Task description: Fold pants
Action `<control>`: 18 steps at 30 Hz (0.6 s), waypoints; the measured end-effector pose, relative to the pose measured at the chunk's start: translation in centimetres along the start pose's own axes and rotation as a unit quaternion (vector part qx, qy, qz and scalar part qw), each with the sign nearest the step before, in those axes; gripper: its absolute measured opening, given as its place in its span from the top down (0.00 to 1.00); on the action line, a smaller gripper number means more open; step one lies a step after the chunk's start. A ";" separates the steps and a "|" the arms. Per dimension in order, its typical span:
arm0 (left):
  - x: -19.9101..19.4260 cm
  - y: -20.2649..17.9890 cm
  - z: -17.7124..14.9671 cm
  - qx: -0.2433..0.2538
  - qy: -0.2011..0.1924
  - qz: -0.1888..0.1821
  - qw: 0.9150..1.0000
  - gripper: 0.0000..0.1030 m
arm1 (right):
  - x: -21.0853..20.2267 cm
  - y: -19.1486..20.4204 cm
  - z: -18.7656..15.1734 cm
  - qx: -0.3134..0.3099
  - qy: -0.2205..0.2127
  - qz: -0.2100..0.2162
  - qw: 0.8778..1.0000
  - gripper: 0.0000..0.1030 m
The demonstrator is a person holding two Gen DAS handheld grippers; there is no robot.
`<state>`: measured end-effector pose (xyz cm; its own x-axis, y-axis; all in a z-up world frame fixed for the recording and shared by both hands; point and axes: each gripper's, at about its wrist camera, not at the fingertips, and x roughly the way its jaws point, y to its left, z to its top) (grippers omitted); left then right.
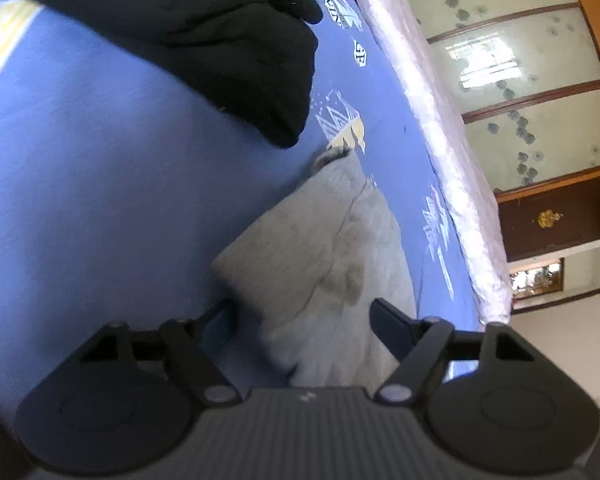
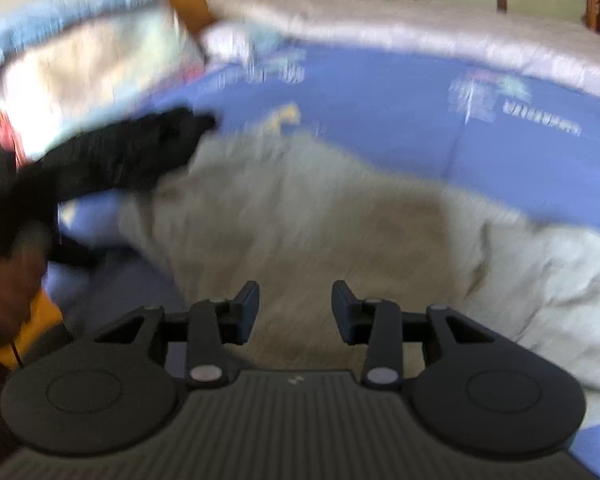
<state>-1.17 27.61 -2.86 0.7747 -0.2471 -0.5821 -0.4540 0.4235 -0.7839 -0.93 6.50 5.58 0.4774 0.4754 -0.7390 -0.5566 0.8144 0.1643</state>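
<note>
Grey pants (image 2: 300,216): laid crumpled on the blue bedsheet (image 2: 380,92), beside a black garment (image 2: 112,160). Left gripper (image 1: 300,312) and right gripper (image 2: 296,304): jaws parted, nothing clamped, poised over the pants. Risk noted: a single layer may be pinched through bunched cloth, skewing the fold.

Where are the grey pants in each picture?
Left wrist view: the grey pants lie at lower centre, running up from between the fingers.
Right wrist view: the grey pants spread across the middle, blurred, just beyond the fingers.
Shared landmark: the black garment beside them on the blue bedsheet.
</note>
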 end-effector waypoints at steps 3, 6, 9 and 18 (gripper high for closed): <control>1.8 -0.4 0.4 0.004 0.032 0.021 0.999 0.81 | 2.2 0.0 -1.1 0.010 0.031 -0.005 0.999 0.57; 1.0 -2.1 -0.1 0.048 0.021 0.019 0.998 0.83 | 0.6 -0.4 0.0 0.021 0.021 0.012 0.999 0.59; -0.3 -4.1 -0.5 0.070 0.010 -0.028 0.997 0.83 | -1.4 -1.5 0.8 0.038 -0.028 0.019 0.999 0.59; 1.2 -14.6 -4.7 0.198 0.034 -0.052 0.978 0.83 | 0.2 -5.7 -1.8 0.135 -0.003 0.045 0.990 0.60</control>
<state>4.32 17.04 6.94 0.7706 -0.3590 -0.5267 -0.1572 0.6937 -0.7029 1.05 1.35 3.32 0.4392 0.5513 -0.7094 -0.3953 0.8276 0.3984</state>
